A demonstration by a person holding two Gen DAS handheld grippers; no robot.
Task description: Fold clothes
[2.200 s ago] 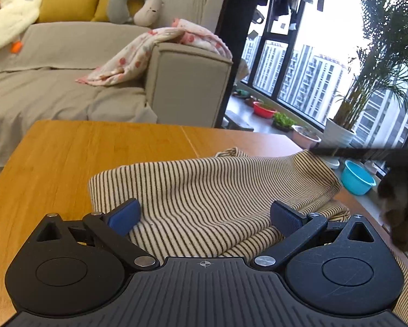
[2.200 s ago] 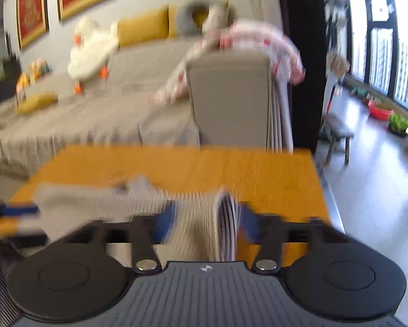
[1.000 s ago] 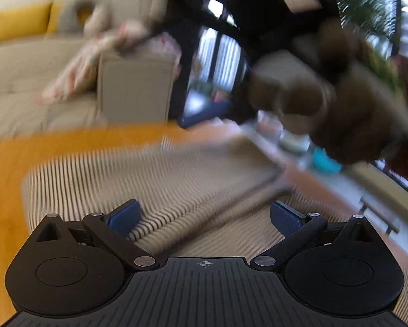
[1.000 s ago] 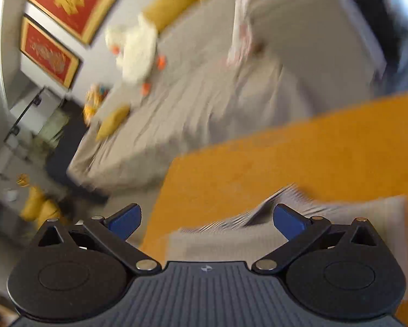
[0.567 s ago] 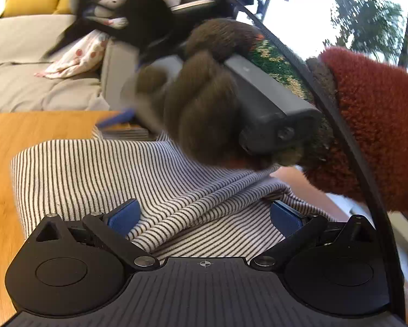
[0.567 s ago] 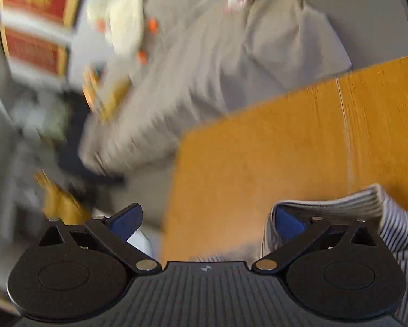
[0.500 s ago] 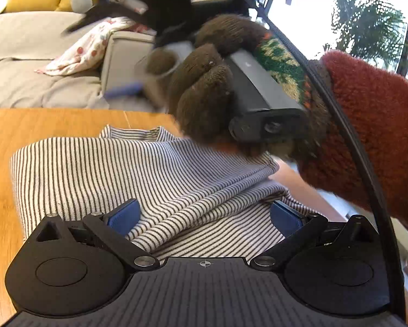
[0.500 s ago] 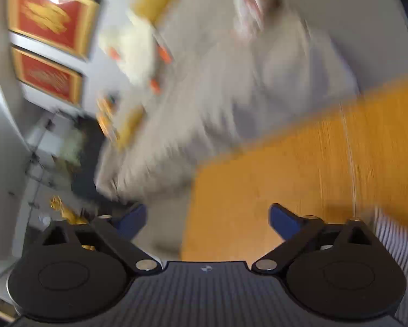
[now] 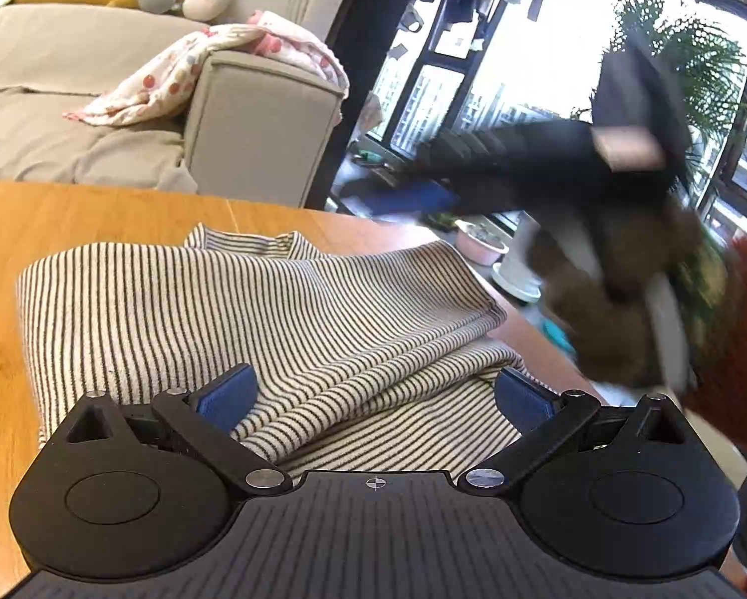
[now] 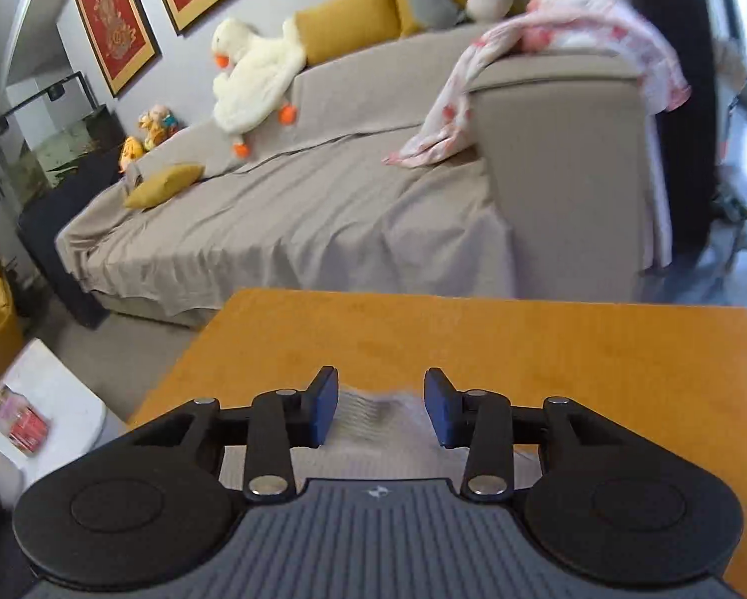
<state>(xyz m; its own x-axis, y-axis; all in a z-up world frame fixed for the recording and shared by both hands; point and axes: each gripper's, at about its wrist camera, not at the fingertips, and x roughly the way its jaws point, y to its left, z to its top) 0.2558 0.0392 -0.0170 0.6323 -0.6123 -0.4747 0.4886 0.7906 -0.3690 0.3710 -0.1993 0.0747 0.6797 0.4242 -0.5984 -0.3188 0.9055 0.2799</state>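
A black-and-white striped garment (image 9: pixel 253 309) lies on the wooden table (image 9: pixel 49 214), with one layer folded over into ridges on its right side. My left gripper (image 9: pixel 373 394) hovers low over its near edge, open, with cloth under the gap and nothing pinched. A brown-gloved hand (image 9: pixel 618 274) holds my blurred right gripper (image 9: pixel 413 199) in the air off the garment's right side. In the right wrist view that gripper (image 10: pixel 380 412) is open only to a narrow gap. A blurred bit of striped cloth (image 10: pixel 373 407) shows through the gap, and the pads do not touch it.
A grey sofa (image 10: pixel 323 199) stands beyond the table, with a pink-spotted blanket (image 9: pixel 183 75) over its arm, a duck plush (image 10: pixel 253 75) and yellow cushions. Windows, a palm plant (image 9: pixel 697 60) and floor pots (image 9: pixel 478 244) are to the right. A red sleeve (image 9: pixel 737 349) is close by.
The right gripper and gloved hand have swung from over the garment's far edge out to the right and upward. Its jaws have narrowed from wide open. The left gripper has barely moved.
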